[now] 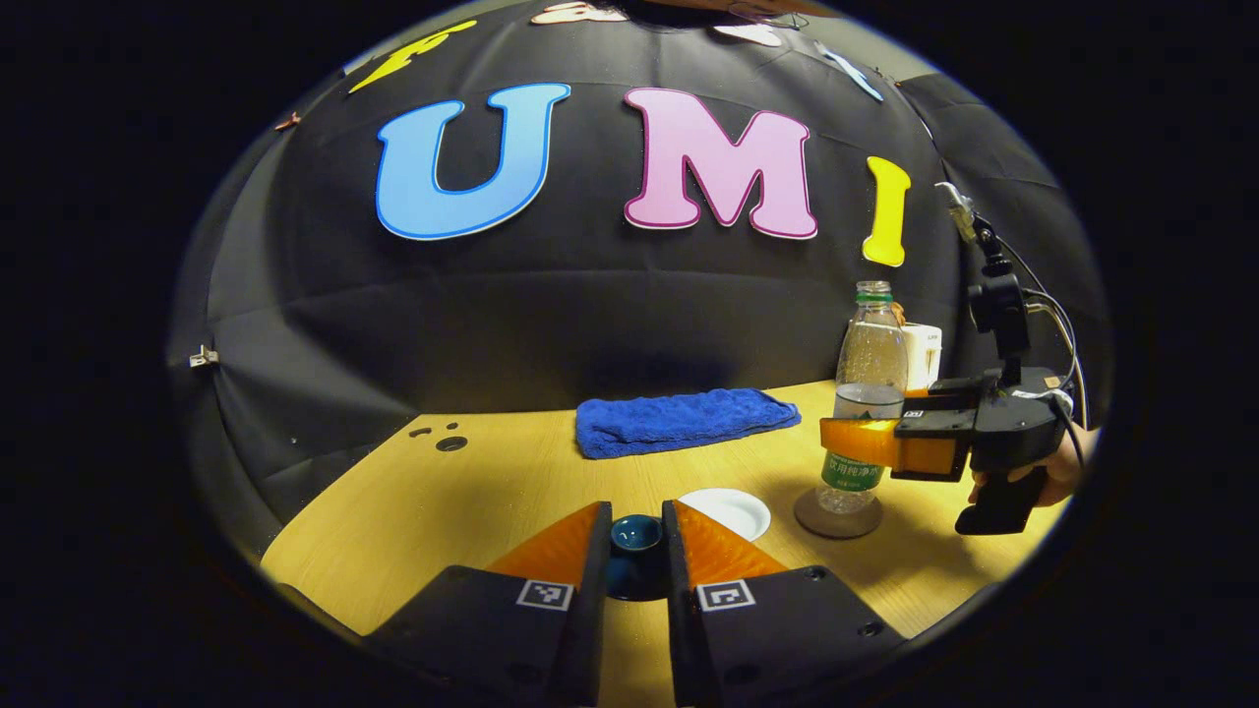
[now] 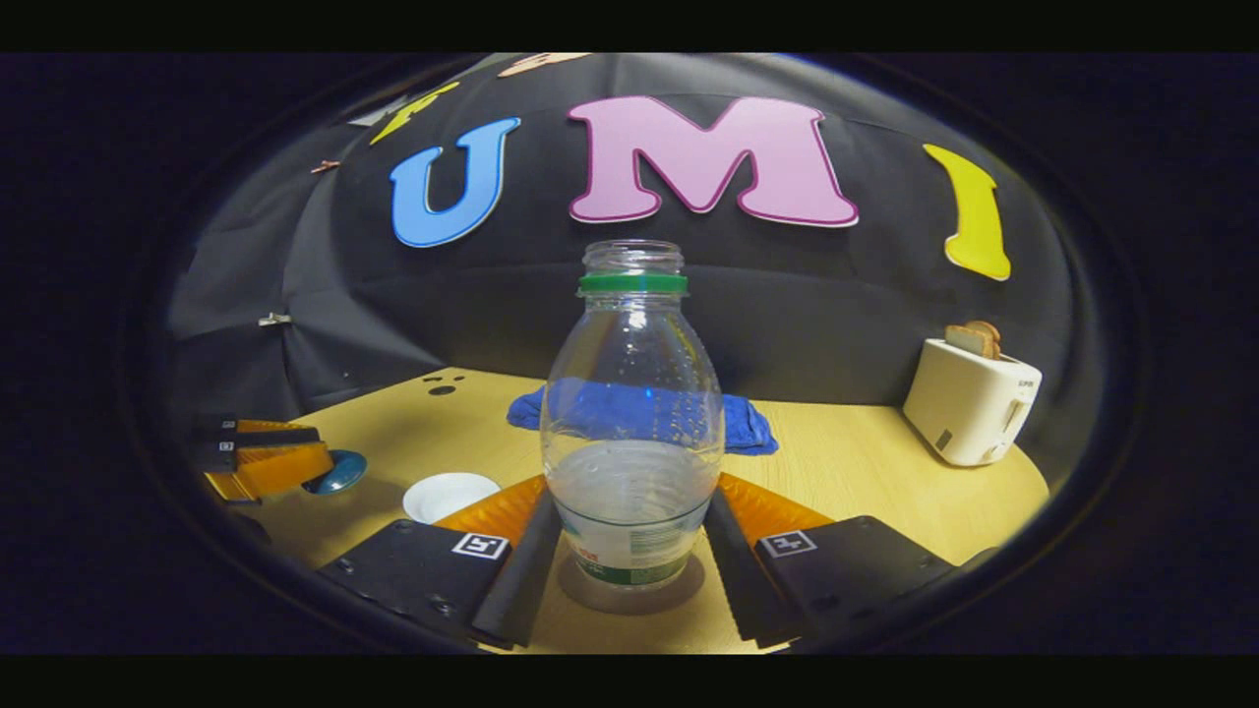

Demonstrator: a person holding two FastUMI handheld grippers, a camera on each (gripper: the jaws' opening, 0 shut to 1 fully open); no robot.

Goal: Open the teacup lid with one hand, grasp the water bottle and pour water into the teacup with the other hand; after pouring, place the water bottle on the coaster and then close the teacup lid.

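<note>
Broadly, the pale wooden bench (image 2: 866,462) spans the lower half of both views, with a folded blue terry towel (image 1: 684,421) at its far edge and a white toaster (image 2: 972,401) at the right of the right gripper view.

Next in size, the clear plastic water bottle (image 2: 634,413) stands upright and uncapped at the centre of that view, on a round brown coaster (image 1: 838,521). It is under half full, so I judge it light but sloshy, with thin walls that would buckle under a hard squeeze. The right tool (image 2: 631,489) is clenched on it, one finger against each side at the label band. That low, water-backed section looks the firmest place to hold.

Smaller again, a shallow white ceramic teacup (image 1: 730,511) sits open at lower centre of the left gripper view, near the coaster. Just beside it, the left tool (image 1: 636,509) is clenched on a small dark teal ceramic lid (image 1: 636,536), as I take it to be. Glazed ceramic is hard, slick and chips easily, so gripping it across its raised middle suits it, and it should be set down gently.
</note>
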